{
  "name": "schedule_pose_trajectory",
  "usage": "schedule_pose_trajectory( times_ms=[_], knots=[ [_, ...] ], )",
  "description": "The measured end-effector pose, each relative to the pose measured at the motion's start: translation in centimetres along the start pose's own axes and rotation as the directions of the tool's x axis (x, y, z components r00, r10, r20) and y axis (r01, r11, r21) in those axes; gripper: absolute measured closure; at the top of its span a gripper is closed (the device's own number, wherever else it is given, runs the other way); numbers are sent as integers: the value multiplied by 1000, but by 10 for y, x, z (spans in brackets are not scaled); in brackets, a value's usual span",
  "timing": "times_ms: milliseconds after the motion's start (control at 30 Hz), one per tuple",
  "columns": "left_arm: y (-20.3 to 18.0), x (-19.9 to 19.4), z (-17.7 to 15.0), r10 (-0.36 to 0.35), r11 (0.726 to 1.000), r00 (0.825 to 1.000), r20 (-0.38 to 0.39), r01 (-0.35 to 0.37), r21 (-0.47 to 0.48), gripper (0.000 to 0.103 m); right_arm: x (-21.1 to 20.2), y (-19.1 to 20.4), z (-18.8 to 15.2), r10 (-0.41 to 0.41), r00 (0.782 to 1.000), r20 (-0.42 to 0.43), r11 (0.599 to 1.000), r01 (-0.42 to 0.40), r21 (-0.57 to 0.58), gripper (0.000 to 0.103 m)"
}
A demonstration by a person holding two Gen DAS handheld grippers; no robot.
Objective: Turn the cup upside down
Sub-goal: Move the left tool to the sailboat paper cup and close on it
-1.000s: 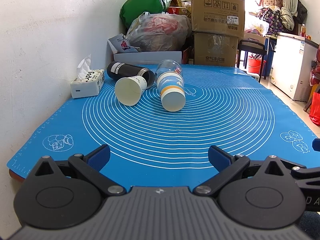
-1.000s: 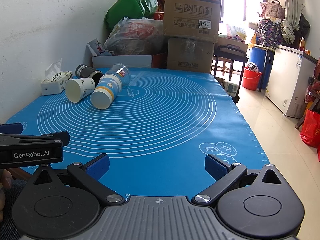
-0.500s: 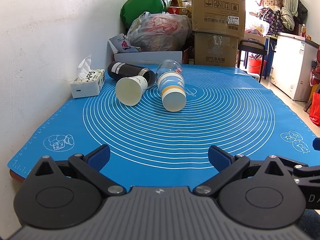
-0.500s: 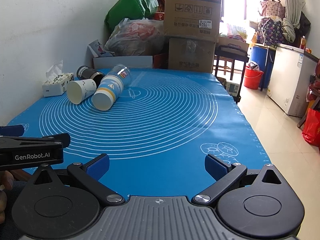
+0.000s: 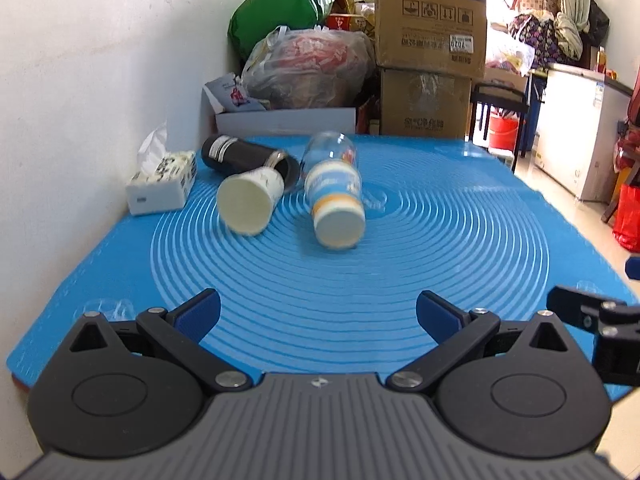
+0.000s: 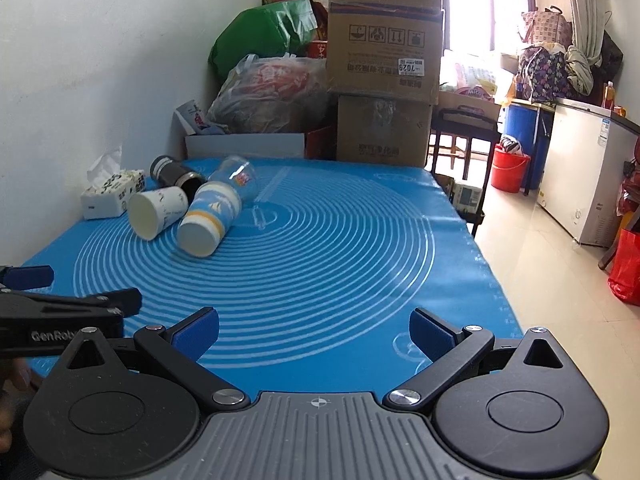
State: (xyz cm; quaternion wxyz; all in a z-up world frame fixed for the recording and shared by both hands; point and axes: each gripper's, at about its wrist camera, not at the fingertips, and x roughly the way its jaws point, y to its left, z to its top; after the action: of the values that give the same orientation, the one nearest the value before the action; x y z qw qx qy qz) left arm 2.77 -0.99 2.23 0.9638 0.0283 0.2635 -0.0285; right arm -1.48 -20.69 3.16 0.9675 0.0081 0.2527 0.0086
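One blue mat (image 5: pixel 400 264) is covering the bench, and two cardboard boxes (image 5: pixel 430 46) are standing stacked beyond its far edge. Four cups are lying on their sides at the far left of the mat: a black tumbler (image 5: pixel 244 158), a clear cup (image 5: pixel 332 150), a blue-banded paper cup (image 5: pixel 336 204) just in front of the clear one, and a white paper cup (image 5: pixel 250 204) touching the tumbler's mouth. One tissue box (image 5: pixel 162 186) is sitting by the wall, left of them.

The left hand-held gripper (image 5: pixel 318 312) is hanging wide open over the near edge, holding nothing; the right hand-held gripper (image 6: pixel 314 326) is likewise gaping wide and empty, to its right.

Compared with half a second ago, both grippers are now sitting nearer the cups, which are looming larger; the cups are lying as before.
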Motion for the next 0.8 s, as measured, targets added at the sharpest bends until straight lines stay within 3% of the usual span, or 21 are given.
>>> schedule_pose_trajectory(
  times_ms=[200,367,567,800],
  knots=[
    [-8,30,41,8,1000,1000,24,-8,20,0,20,-23,20,-10,1000,4,1000,10,26,0],
    [-20,74,66,-3,999,1000,-12,4,41,0,41,-42,32,-31,1000,-1,999,31,29,0],
    [-30,133,77,9,1000,996,-85,-7,22,1,64,-63,40,-56,998,-13,998,56,38,0],
    [-36,172,77,54,998,988,-143,-49,38,4,87,-81,36,-41,997,-68,995,47,84,0]
  ],
)
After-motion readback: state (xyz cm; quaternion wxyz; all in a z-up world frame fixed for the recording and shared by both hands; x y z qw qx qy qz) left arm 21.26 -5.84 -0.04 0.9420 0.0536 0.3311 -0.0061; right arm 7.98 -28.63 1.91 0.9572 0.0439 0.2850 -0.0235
